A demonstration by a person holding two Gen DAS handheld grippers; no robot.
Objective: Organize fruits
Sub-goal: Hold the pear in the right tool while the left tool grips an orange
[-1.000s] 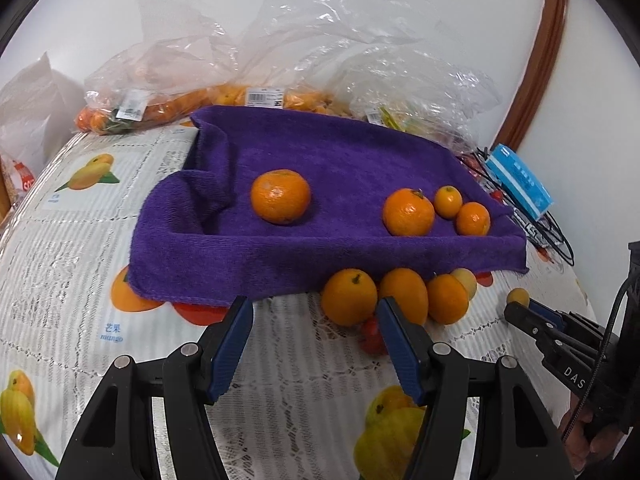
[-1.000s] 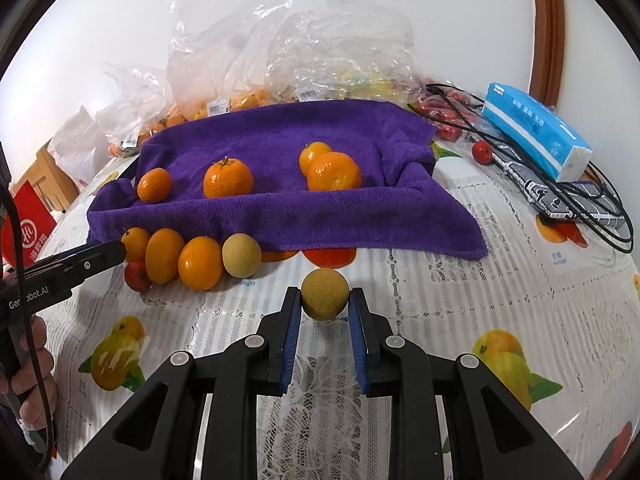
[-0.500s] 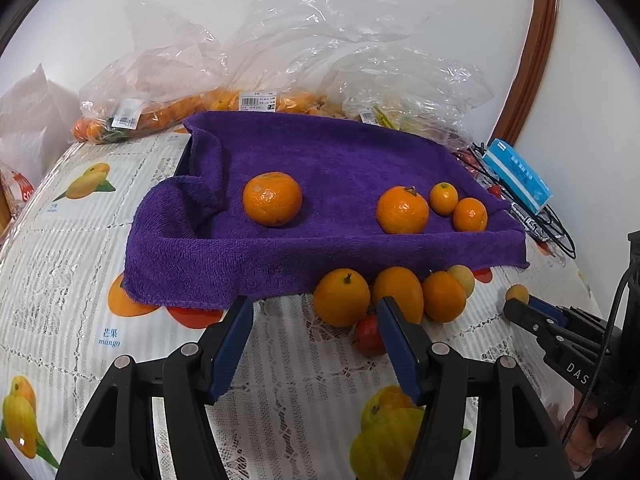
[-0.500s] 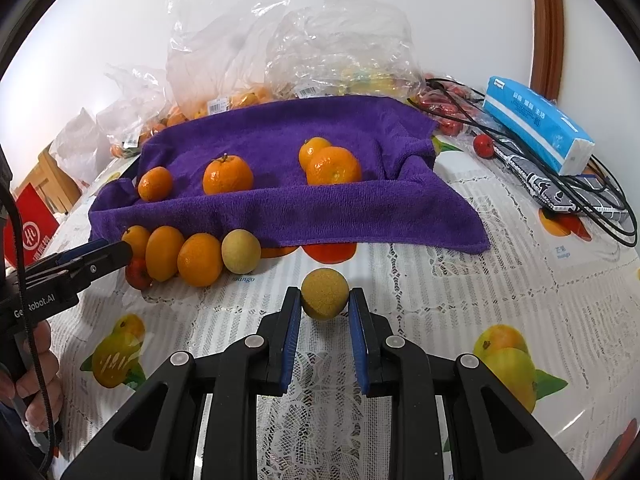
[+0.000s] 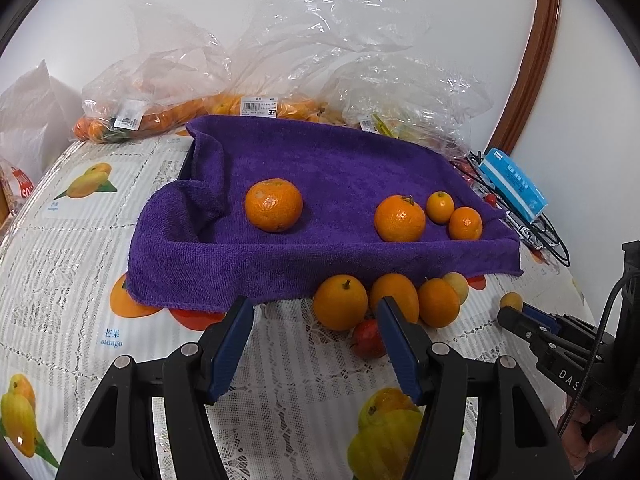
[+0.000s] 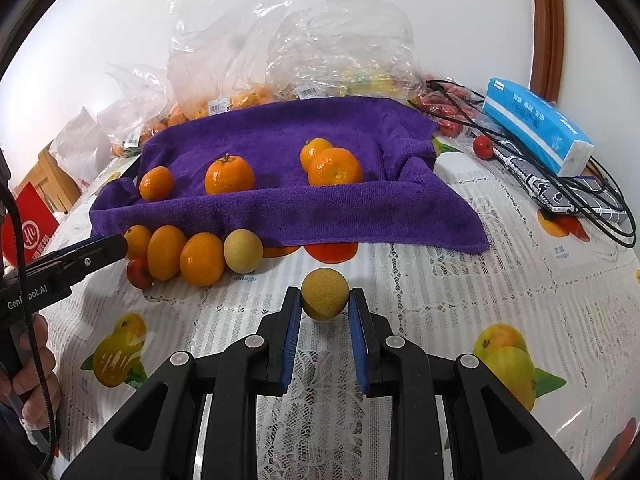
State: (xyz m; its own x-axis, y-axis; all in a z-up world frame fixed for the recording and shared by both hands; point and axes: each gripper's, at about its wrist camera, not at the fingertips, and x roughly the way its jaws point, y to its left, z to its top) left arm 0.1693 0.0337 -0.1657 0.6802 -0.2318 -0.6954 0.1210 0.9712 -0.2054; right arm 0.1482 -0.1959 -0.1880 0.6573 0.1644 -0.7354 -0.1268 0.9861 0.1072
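Yellow-brown and rough-skinned, the small round fruit (image 6: pixel 325 294) sits clamped between the right gripper's (image 6: pixel 325 307) blue pads, just above the fruit-print tablecloth (image 6: pixel 440 300), near the purple towel (image 6: pixel 304 208). To its left, the left gripper (image 5: pixel 314 346) hangs with jaws apart, empty, beside the row of oranges (image 5: pixel 384 300).

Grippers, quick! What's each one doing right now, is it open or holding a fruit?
Left gripper: open, holding nothing.
Right gripper: closed on the small yellow-brown fruit.
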